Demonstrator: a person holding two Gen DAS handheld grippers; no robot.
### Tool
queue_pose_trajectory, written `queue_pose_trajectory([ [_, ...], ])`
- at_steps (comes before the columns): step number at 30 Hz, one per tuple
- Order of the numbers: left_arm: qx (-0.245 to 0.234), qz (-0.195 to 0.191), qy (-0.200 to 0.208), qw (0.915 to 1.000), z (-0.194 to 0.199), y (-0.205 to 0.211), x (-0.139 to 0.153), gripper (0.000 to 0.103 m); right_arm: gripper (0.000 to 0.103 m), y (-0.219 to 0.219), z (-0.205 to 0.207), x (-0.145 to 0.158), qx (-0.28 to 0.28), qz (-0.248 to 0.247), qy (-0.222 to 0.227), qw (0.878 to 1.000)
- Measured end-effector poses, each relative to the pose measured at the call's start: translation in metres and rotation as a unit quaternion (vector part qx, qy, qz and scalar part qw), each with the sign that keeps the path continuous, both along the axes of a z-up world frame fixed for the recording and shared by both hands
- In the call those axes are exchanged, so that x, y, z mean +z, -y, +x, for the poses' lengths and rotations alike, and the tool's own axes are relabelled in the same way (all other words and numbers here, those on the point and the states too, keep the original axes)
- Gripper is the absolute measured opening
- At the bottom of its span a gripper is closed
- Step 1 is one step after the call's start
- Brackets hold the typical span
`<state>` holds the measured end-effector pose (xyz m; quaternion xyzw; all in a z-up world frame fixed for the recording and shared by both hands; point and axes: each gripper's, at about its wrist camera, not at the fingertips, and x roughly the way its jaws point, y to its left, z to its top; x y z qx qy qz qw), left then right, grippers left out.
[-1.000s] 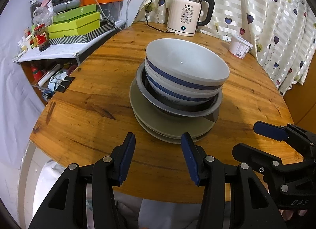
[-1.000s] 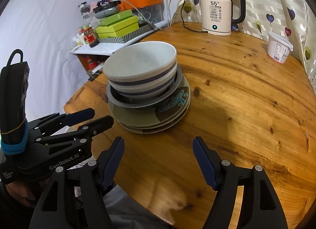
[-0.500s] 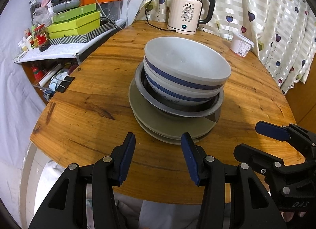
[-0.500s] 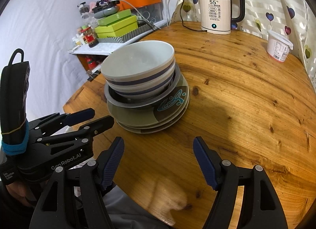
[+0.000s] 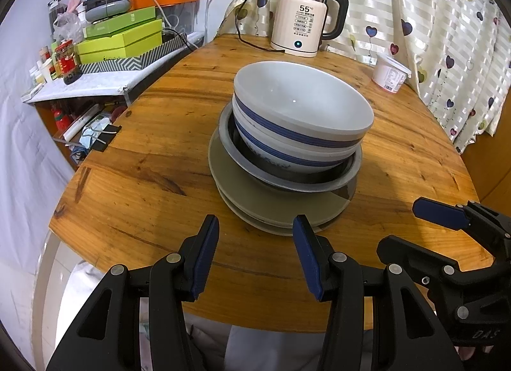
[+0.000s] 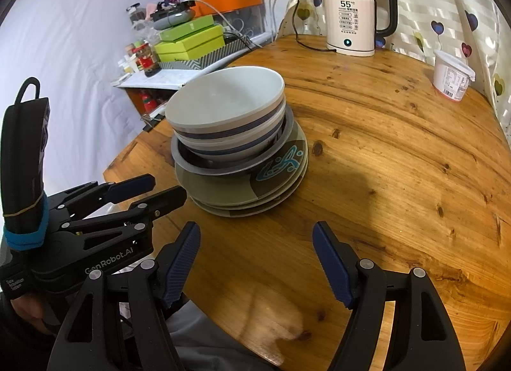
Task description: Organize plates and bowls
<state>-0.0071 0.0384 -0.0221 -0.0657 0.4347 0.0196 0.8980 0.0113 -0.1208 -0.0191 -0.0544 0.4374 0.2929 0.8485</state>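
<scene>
The round wooden counter point(image 5: 153, 160) runs out of both views at the near edge, where a person's pale clothing shows below it, and its far right side is cut off in the left view. Near its middle sits the stack point(image 6: 236, 153): two white bowls point(image 5: 300, 118) with blue bands nested in a shallow grey-rimmed dish point(image 5: 287, 176), on top of flat olive plates point(image 5: 274, 208). How many plates lie under the dish is hard to tell, since only their edges show; the right view suggests three point(image 6: 249, 201), the top one with a teal pattern half hidden by the dish. The inside of the lower bowl is hidden by the upper one. A kettle point(image 5: 303, 16) stands at the far edge by the curtain, and a white tub point(image 6: 452, 75) sits to its right. The shelf clutter at left is too small to make out beyond green boxes point(image 5: 121, 38). The left gripper point(image 5: 255, 243) hangs just before the stack's near rim, its jaws partly spread and empty, touching nothing. The right gripper point(image 6: 257, 256) hovers over bare wood to the stack's right, jaws spread wider, also empty. Each gripper shows in the other's view, with only a little of the hands holding them visible at the picture edge.
</scene>
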Motion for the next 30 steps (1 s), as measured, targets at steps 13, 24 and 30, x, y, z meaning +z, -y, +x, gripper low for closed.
queue_pose_trajectory([
  [13,-0.003,-0.004,0.0,1.0,0.0002,-0.0016,0.0001,0.049,0.074,-0.003,0.0001,0.0008,0.003,-0.002,0.0,1.0],
  [24,-0.001,0.001,-0.005,1.0,0.0011,-0.0011,-0.0025,0.049,0.074,-0.0039,-0.0007,0.0013,0.003,-0.002,0.0,1.0],
  [30,-0.001,0.001,-0.007,1.0,0.0007,-0.001,-0.0031,0.049,0.074,-0.0038,-0.0006,0.0012,0.002,-0.002,0.0,1.0],
])
